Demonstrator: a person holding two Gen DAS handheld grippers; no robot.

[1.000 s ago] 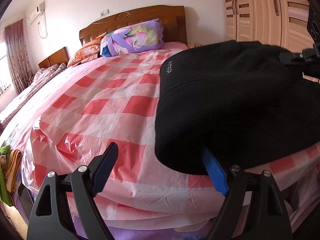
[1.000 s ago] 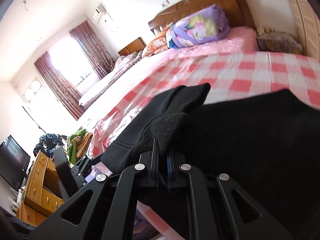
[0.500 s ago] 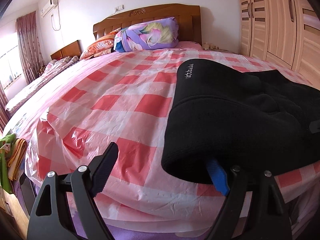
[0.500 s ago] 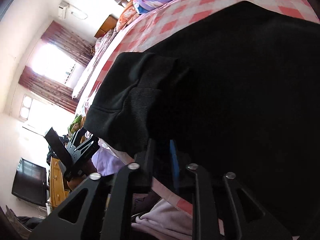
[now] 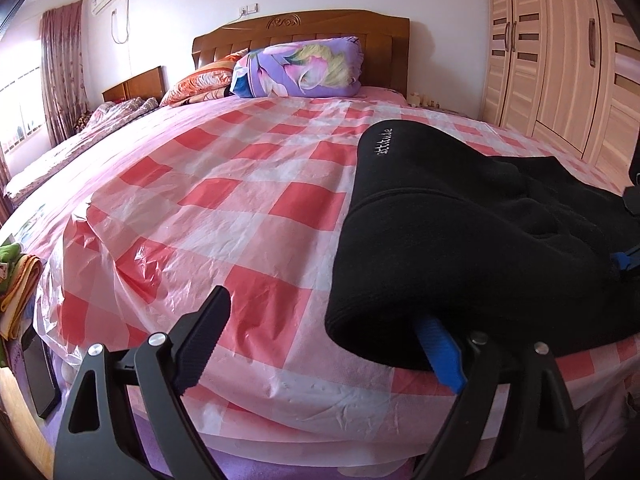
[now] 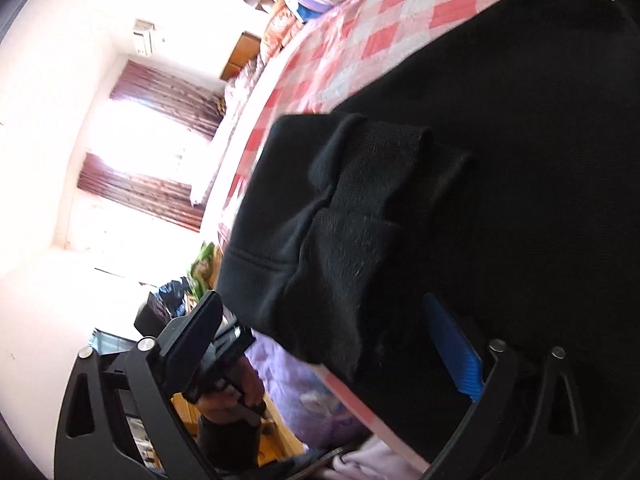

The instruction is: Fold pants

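Observation:
Black pants (image 5: 460, 240) lie folded over on the red-checked bed sheet (image 5: 224, 208), near the bed's front edge. My left gripper (image 5: 324, 316) has its jaws opening wide. Its blue-padded right finger (image 5: 440, 352) sits under the front fold of the pants, while its left finger (image 5: 204, 332) rests over bare sheet. In the right wrist view the ribbed cuffs (image 6: 360, 208) lie on top of the pants (image 6: 520, 140). My right gripper (image 6: 320, 304) has its jaws opening around the cuff end, and its pads stand off the cloth. Its blue pad (image 5: 628, 260) shows at the right edge of the left wrist view.
A purple flowered pillow (image 5: 300, 68) and an orange one lean on the wooden headboard (image 5: 304, 28). A wardrobe (image 5: 560, 60) stands on the right, a second bed (image 5: 60, 148) on the left. Folded towels (image 5: 20, 280) lie low left. A hand (image 6: 240, 392) holds the left gripper.
The right gripper, shut on the cuffs a second ago, has opened, rolled and sunk toward the bed. The lifted pants have dropped flat onto the sheet. The left gripper rolled slightly.

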